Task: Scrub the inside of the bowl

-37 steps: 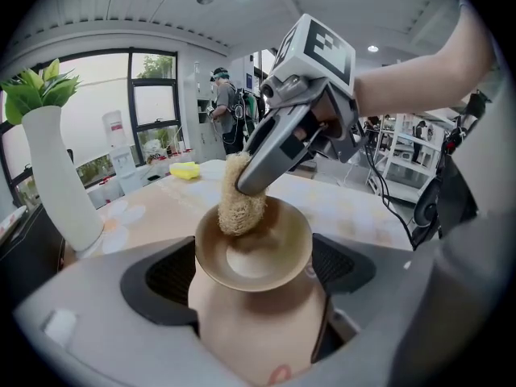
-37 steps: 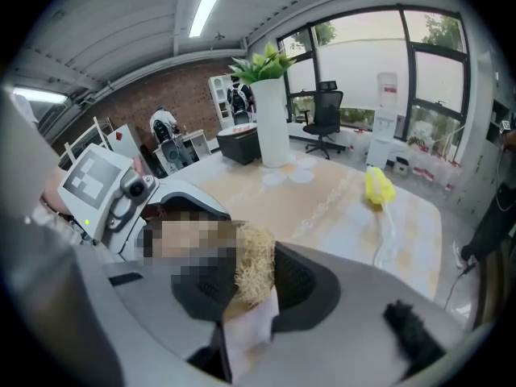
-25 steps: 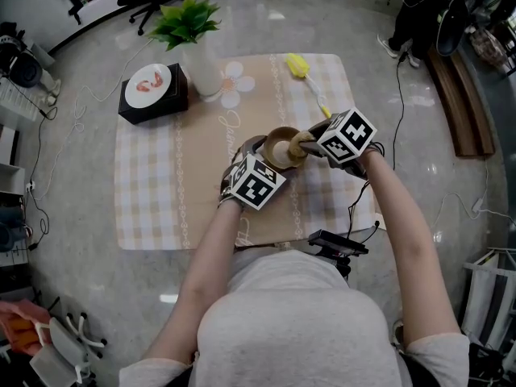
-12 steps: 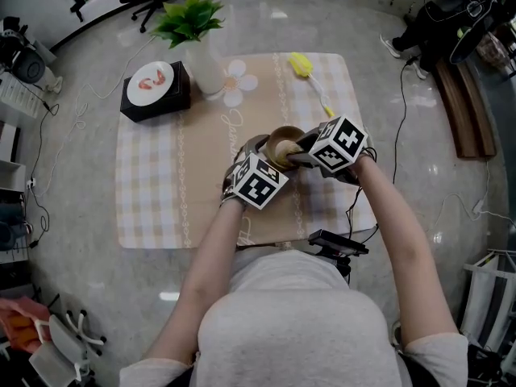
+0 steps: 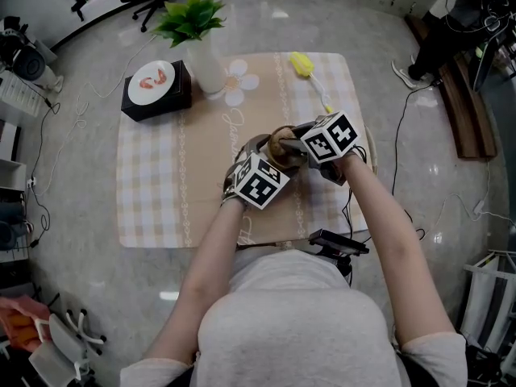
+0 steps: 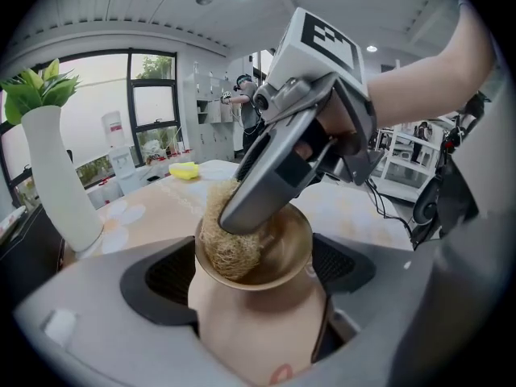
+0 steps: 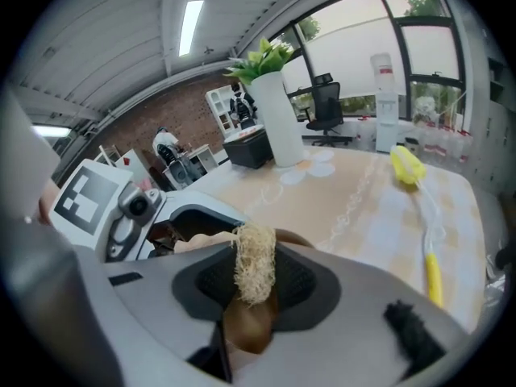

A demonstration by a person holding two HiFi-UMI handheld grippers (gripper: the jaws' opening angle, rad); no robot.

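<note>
A small tan bowl (image 6: 266,252) with a glossy brown inside sits between the jaws of my left gripper (image 6: 251,272), which is shut on its sides. My right gripper (image 7: 254,285) is shut on a straw-coloured loofah scrubber (image 7: 254,260). The loofah scrubber (image 6: 228,244) presses into the near left wall of the bowl's inside. In the head view both grippers meet over the middle of the checked cloth (image 5: 153,192), the left gripper (image 5: 260,153) below left of the bowl (image 5: 280,141) and the right gripper (image 5: 300,147) coming in from the right, partly covering the bowl.
A white vase with a green plant (image 5: 200,51) stands at the cloth's far side, with a black box carrying a white plate (image 5: 156,89) to its left. A yellow dish brush (image 5: 310,77) lies at the far right. A person's feet (image 5: 407,69) show on the floor at right.
My right gripper has moved left over the bowl with the loofah and rolled a little, covering more of the bowl. The left gripper and bowl have stayed put.
</note>
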